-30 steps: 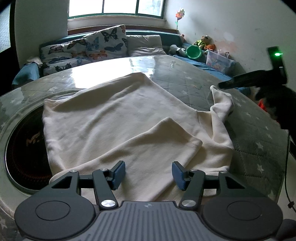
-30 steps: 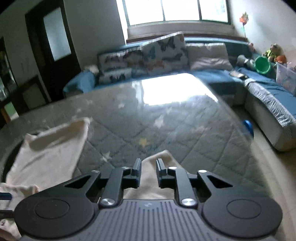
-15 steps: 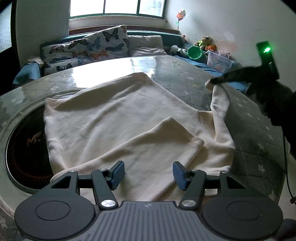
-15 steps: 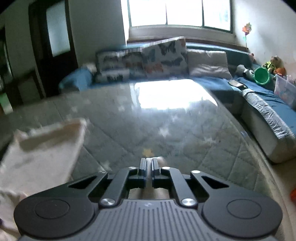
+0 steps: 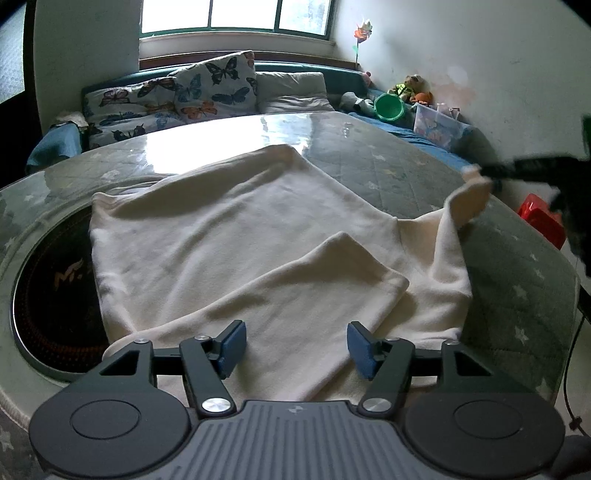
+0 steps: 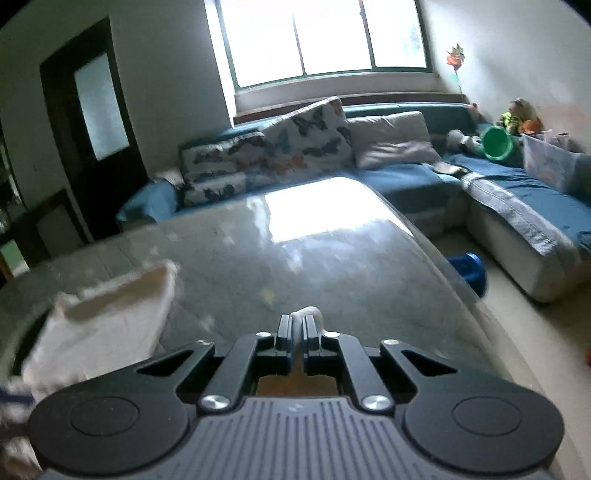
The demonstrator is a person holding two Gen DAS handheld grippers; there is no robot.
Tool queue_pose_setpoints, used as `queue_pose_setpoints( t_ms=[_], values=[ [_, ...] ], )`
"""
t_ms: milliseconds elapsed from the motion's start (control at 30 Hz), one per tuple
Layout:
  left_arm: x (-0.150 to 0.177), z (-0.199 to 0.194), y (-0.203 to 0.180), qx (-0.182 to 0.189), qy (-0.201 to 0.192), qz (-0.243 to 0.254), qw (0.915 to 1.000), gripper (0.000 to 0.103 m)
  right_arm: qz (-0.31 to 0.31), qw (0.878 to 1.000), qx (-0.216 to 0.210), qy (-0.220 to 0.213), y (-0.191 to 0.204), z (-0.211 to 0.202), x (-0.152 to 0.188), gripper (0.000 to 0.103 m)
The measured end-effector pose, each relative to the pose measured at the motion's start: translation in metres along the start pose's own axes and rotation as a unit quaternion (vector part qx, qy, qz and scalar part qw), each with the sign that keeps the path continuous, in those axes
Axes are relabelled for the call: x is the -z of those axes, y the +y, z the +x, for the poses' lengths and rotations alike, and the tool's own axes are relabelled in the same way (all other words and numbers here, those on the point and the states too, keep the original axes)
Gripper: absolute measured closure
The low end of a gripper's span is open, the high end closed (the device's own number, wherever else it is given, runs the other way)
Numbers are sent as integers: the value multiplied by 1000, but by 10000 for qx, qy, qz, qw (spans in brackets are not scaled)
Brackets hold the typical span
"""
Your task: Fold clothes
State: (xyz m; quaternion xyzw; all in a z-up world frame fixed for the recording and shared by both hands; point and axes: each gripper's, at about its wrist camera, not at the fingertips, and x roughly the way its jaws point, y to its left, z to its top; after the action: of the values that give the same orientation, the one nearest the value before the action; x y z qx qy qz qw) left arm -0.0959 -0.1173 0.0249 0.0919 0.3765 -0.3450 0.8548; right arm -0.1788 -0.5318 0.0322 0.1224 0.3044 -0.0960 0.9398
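On the table (image 5: 388, 162), a cream garment (image 5: 229, 236) lies rumpled, half-folded.

L gripper (image 5: 293, 345) low over cloth (image 5: 229, 236), jaws opening, nothing pinched. R gripper (image 6: 298, 326) clamped on cloth tip.

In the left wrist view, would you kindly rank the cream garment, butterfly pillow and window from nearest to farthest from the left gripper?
1. Cream garment, directly under the left gripper.
2. Butterfly pillow, on the sofa beyond the table.
3. Window, top, behind the sofa.
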Motion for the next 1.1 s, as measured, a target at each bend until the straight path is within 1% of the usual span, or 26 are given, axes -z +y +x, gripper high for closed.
queue_pose_setpoints(
  t_ms=[100,167,267,333,367,400,433,500,600,633,733,767,800,833,867,967,1033,1100],
  values=[
    [-1,0,-1,7,13,37,10000,38,174,9993,204,244,-18,-7,14,88],
    [-1,0,-2,8,11,53,10000,38,277,9984,348,343,-29,-8,18,87],
    [-3,-2,-4,35,-18,83,10000,38,615,9970,318,345,-42,-11,21,86],
    [-7,-5,-7,80,-60,141,9999,38,893,9955,119,279,-49,-15,20,82],
    [-9,-7,-9,122,-85,175,9997,38,960,9951,46,251,-50,-16,20,76],
    [-12,-8,-12,199,-115,207,9995,38,964,9950,6,244,-50,-16,20,68],
    [-15,-8,-15,284,-138,241,9992,38,957,9951,-29,241,-50,-16,21,64],
    [-21,-7,-23,475,-157,336,9982,38,885,9957,60,278,-51,-11,22,63],
    [-28,-3,-43,710,-171,644,9952,38,810,9957,270,363,-52,0,27,63],
    [-30,-1,-50,810,-165,751,9937,38,780,9956,335,394,-50,5,29,63],
    [-32,4,-70,1110,-109,1048,9882,38,706,9957,375,472,-46,11,34,69],
    [-33,6,-75,1175,-76,1143,9865,38,668,9960,379,462,-45,12,35,80],
    [-33,10,-81,1243,-32,1235,9845,38,630,9963,379,446,-44,13,35,87],
    [-33,13,-85,1316,11,1315,9826,38,664,9963,341,417,-44,14,34,88],
    [-33,15,-89,1376,42,1378,9809,38,716,9963,295,385,-44,14,33,93],
    [-33,21,-100,1609,119,1555,9746,38,919,9955,109,185,-47,10,26,96],
    [-32,25,-106,1801,180,1655,9695,37,1037,9946,-9,3,-48,3,16,96],
    [-34,30,-112,1842,237,1732,9672,37,1019,9946,-66,-165,-47,-1,5,96]
  ],
)
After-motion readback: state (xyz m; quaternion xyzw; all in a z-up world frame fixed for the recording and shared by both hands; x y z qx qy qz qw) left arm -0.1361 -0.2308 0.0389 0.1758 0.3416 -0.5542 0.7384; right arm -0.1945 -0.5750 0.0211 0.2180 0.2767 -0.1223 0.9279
